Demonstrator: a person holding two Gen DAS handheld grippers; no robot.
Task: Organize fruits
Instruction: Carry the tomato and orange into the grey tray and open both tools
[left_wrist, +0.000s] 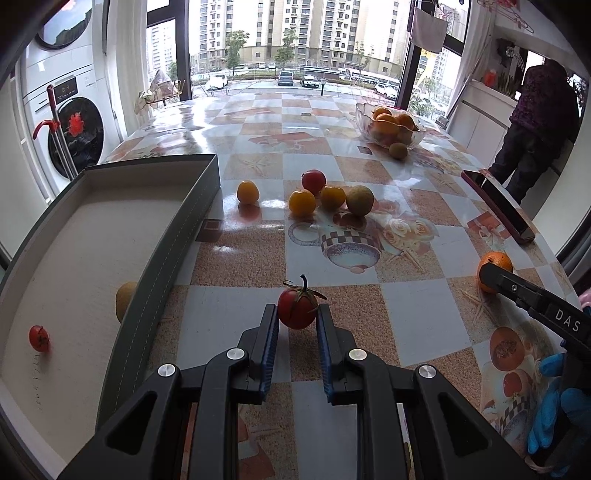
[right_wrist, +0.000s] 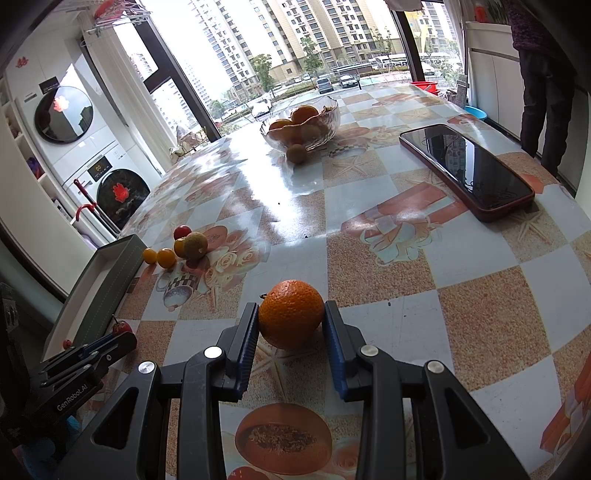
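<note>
Left tool (left_wrist: 297, 314) clamps tomato (left_wrist: 297, 308), box (left_wrist: 173, 236) beside; right tool (right_wrist: 291, 325) seemingly grips orange (right_wrist: 291, 314).

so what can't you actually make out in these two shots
- Yellowish fruit in the tray, left wrist view: the tray wall hides most of it, so its kind is unclear.
- Fruit at the bottom of the glass bowl, both views: far off and overlapping, no count possible.
- Tomato, right wrist view: mostly hidden behind the left tongs.
- Orange, left wrist view: the right tongs cover its near side.
</note>
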